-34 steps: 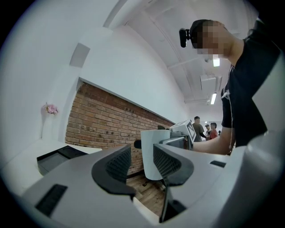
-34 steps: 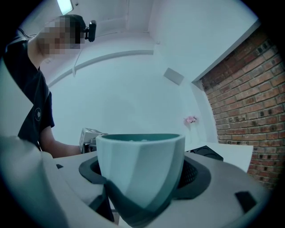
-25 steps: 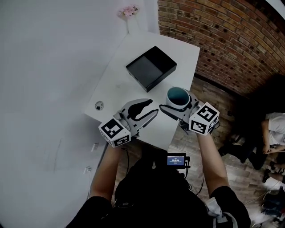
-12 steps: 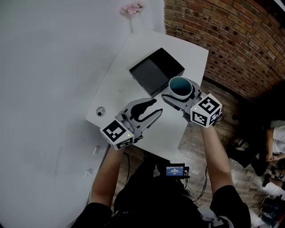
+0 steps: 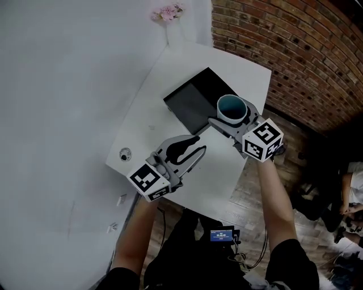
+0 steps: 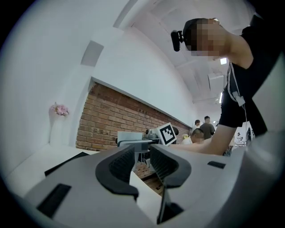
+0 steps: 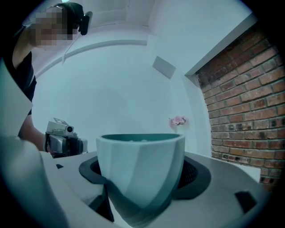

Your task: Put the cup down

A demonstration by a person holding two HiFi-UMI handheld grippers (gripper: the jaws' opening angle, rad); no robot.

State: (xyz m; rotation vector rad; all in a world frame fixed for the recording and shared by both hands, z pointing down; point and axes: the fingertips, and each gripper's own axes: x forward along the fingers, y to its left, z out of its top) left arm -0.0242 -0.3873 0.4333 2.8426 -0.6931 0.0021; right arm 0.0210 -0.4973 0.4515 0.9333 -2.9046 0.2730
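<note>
The right gripper [image 5: 232, 117] has its 2 jaws spread wide around a pale, smooth-walled cup with a teal inside [image 5: 231, 107]. The pads press on both sides of it, so the cup sits straight ahead of that hand, upright, mouth up. It hangs at the right corner of the flat black rectangular box [image 5: 191, 101], over the box's edge or just beside it. I cannot tell whether its base touches anything yet.

Setting it down looks like a matter of going straight down, and the box is the 1 thing in the way. Bare white tabletop [image 5: 224, 167] lies on the person's side of the box.

The left gripper [image 5: 198, 145] holds nothing. Its jaws have just been closing and stand with a narrow gap between them, over the table on the near side of the box, apart from the cup.

Beyond the box a sprig of pink flowers [image 5: 165, 12] stands by the wall. Left of the box, a small round object [image 5: 125, 153] sits at the table's edge.
</note>
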